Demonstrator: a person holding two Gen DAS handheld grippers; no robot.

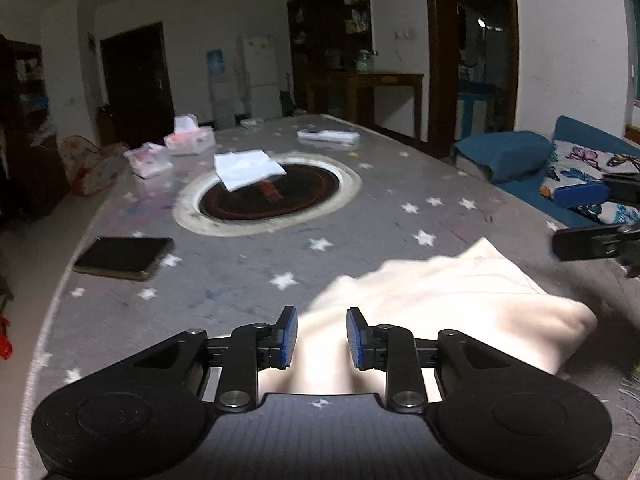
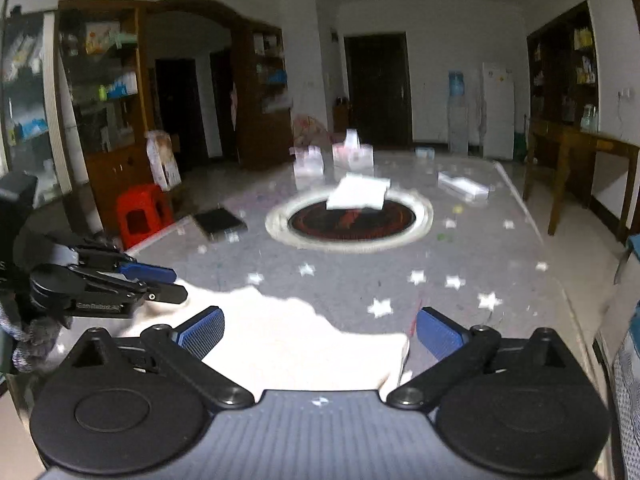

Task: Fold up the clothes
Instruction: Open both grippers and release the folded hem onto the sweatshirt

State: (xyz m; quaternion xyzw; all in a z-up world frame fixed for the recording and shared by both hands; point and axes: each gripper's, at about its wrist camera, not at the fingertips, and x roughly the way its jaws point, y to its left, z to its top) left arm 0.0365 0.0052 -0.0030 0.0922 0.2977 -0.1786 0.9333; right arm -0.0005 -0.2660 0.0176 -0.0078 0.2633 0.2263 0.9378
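A cream-white garment (image 1: 452,300) lies bunched on the grey star-patterned table (image 1: 248,264), near its front edge. My left gripper (image 1: 322,338) hovers over the garment's near left part with its blue pads a narrow gap apart and nothing between them. In the right wrist view the garment (image 2: 296,340) lies under my right gripper (image 2: 320,332), whose jaws are spread wide and empty. The left gripper (image 2: 176,284) shows at the left of that view, over the garment's left edge. The right gripper (image 1: 580,216) shows at the right edge of the left wrist view.
A round dark hotplate (image 1: 272,196) sits in the table's middle with a white folded cloth (image 1: 248,168) on it. A black phone (image 1: 124,258) lies at the left. Tissue packs (image 1: 188,140) and a white box (image 1: 328,136) stand at the far end. A red stool (image 2: 142,212) stands beside the table.
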